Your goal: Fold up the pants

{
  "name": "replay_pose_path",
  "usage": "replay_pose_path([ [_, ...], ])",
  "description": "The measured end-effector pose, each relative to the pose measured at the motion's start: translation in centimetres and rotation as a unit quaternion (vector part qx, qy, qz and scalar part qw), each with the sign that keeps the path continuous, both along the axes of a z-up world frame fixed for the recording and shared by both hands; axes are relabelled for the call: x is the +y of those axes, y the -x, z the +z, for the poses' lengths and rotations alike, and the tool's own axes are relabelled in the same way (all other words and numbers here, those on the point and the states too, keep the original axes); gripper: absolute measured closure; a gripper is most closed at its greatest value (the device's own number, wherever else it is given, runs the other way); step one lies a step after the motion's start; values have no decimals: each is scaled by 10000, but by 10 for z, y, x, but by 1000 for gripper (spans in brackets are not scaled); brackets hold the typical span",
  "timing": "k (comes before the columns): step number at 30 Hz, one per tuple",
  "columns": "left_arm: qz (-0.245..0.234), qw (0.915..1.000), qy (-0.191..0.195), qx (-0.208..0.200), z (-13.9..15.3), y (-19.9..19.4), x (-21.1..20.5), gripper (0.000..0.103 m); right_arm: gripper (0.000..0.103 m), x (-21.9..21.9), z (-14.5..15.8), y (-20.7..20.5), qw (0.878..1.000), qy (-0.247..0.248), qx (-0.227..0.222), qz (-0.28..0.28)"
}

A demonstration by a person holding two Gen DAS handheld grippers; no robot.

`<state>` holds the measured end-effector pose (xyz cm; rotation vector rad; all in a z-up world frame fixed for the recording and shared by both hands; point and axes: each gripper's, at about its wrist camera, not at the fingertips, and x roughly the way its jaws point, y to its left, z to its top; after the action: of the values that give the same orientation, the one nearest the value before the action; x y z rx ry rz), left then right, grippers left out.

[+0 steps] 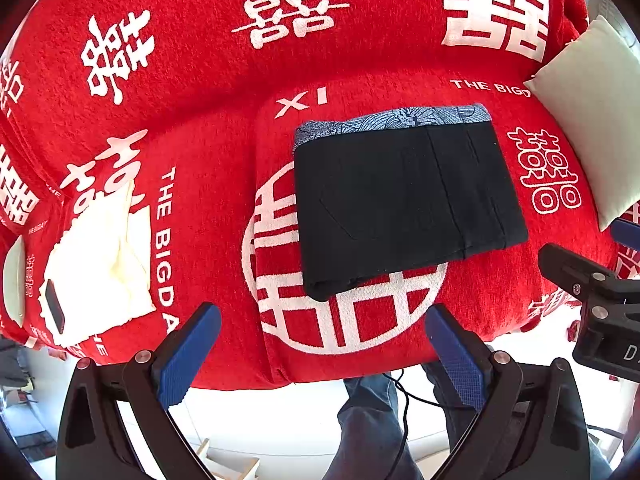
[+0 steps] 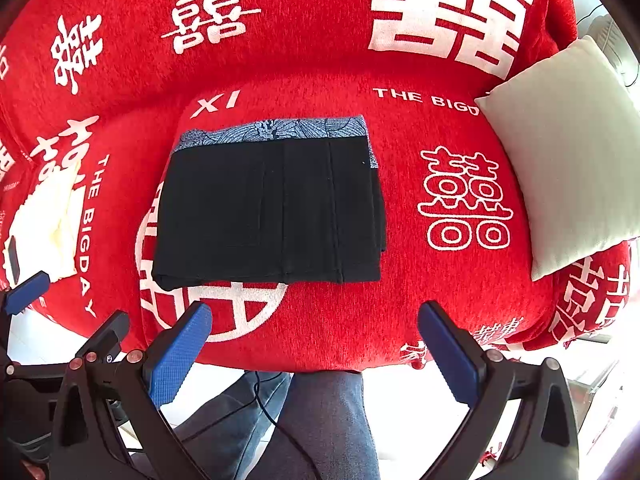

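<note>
The black pants (image 1: 408, 200) lie as a compact folded rectangle on the red sofa (image 1: 200, 80) seat, patterned lining showing along the far edge. Folding looks finished, so at most the next move is squaring the edges, though hidden layers can't be judged. Left tongs (image 1: 320, 352) and right tongs (image 2: 312, 352) hover side by side off the seat's front edge, both wide open and empty.

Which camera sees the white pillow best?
The right wrist view. There the pillow shows nearly whole, leaning at the right end of the red sofa, beside the folded black pants. The left wrist view catches only part of it, squeezed against the picture's right edge.
</note>
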<state>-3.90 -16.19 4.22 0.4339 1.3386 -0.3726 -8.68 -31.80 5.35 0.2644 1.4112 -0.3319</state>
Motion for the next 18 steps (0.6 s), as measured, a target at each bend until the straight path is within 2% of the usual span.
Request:
replay_pose_path([
  [18,-26,10000,16,22,-3,1,-2,1,0,1,-4,-2,10000,0,38,53],
])
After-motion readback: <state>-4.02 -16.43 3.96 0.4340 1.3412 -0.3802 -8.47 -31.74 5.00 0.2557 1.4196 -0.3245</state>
